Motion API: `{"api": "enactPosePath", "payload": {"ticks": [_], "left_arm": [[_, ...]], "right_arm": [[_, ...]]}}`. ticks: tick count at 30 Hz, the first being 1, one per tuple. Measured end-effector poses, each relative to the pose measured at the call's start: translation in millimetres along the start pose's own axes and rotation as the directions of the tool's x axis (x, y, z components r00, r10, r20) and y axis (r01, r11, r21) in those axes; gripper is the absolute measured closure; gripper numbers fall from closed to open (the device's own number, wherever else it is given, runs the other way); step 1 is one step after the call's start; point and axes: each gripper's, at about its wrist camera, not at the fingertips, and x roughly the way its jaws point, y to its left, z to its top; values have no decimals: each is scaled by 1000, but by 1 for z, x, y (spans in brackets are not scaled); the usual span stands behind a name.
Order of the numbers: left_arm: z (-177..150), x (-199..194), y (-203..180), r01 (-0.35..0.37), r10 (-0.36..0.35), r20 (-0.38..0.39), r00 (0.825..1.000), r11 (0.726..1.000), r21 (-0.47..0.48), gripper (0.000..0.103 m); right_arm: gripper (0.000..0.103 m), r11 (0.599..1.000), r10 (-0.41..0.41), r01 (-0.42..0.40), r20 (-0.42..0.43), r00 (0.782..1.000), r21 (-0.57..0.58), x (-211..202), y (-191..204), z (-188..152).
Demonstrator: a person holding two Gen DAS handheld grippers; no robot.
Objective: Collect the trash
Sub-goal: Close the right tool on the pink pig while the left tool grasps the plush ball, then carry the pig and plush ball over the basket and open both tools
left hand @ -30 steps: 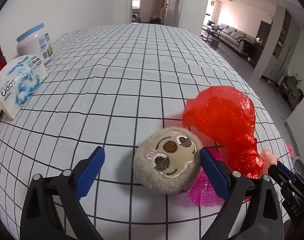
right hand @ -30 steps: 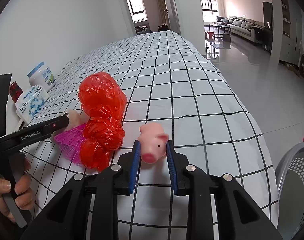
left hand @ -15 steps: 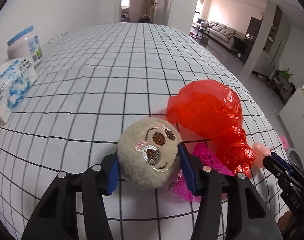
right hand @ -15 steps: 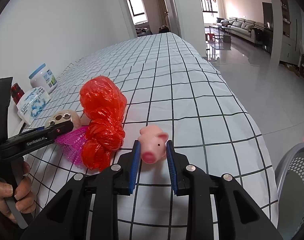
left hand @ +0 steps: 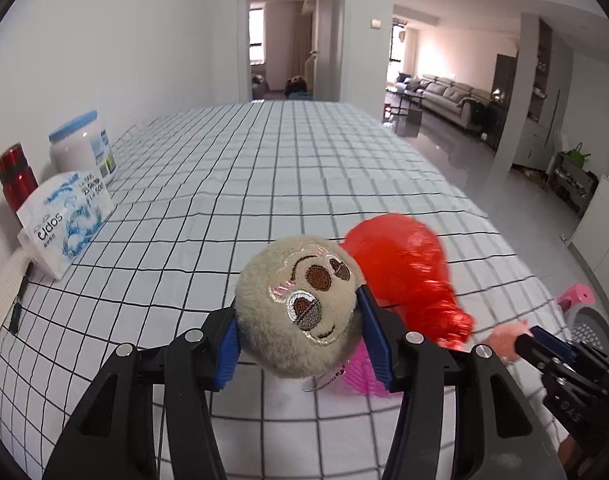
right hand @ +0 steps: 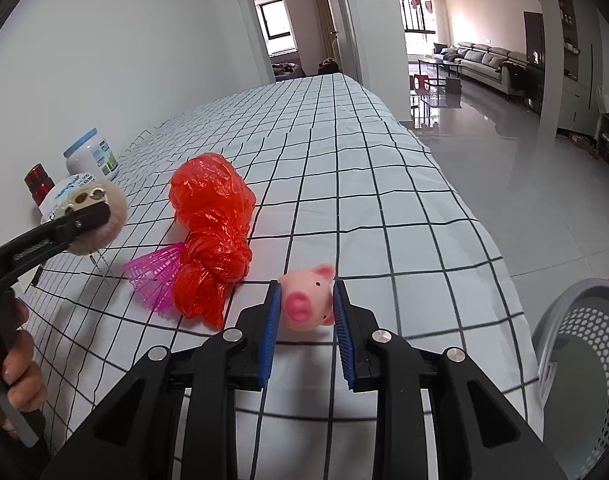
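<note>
**Mia:** So, where is the fuzzy round toy?

**Ben:** The plush toy (left hand: 300, 306) is up off the desk (left hand: 264, 184). The left tool (left hand: 300, 340) is pinching it from both sides with its blue pads (left hand: 226, 350). Its face looks at us, a bit tilted.

**Mia:** And the little pig?

**Ben:** The pink pig (right hand: 306, 302) is squeezed in the right tool (right hand: 306, 320). Its nose points at us. I cannot tell if it touches the desk.

**Mia:** What lies near them?

**Ben:** A red plastic bag (right hand: 210, 236) lies crumpled on the checked cloth, at about 10 o'clock from the pig. A pink shuttlecock (right hand: 156, 276) touches the bag's left side, with its wide end pointing left. From the left tool, the bag sits at 2 o'clock, just behind the plush toy.

**Mia:** Where is the bin?

**Ben:** A grey basket (right hand: 576, 320) with small holes stands off the desk's edge, at 3 o'clock from the pig. Only part of it shows.

**Mia:** Anything far away?

**Ben:** At 9 o'clock by the wall there is a tissue pack (left hand: 64, 220), a white jar (left hand: 82, 148) with a blue lid, and a red bottle (left hand: 16, 178). They are well apart from the toys. A hand (right hand: 8, 364) holds the left tool's handle.
</note>
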Motion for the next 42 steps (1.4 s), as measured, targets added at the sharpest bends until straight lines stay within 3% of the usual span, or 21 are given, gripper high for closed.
{"api": "enactPosePath", "payload": {"ticks": [15,29,42], "left_arm": [[-29,-51,-76,150,-151,5,989,985,90,52],[-58,-62,-206,337,-328,-77,942,923,187,52],[-83,-47,-304,394,-356,-176,918,870,297,52]], "right_arm": [[78,997,-65,64,33,997,37,-60,-37,-30],[78,960,-229,218,44,973,176,-129,-133,-72],[78,895,-342,317,27,939,314,-157,-224,-111]]}}
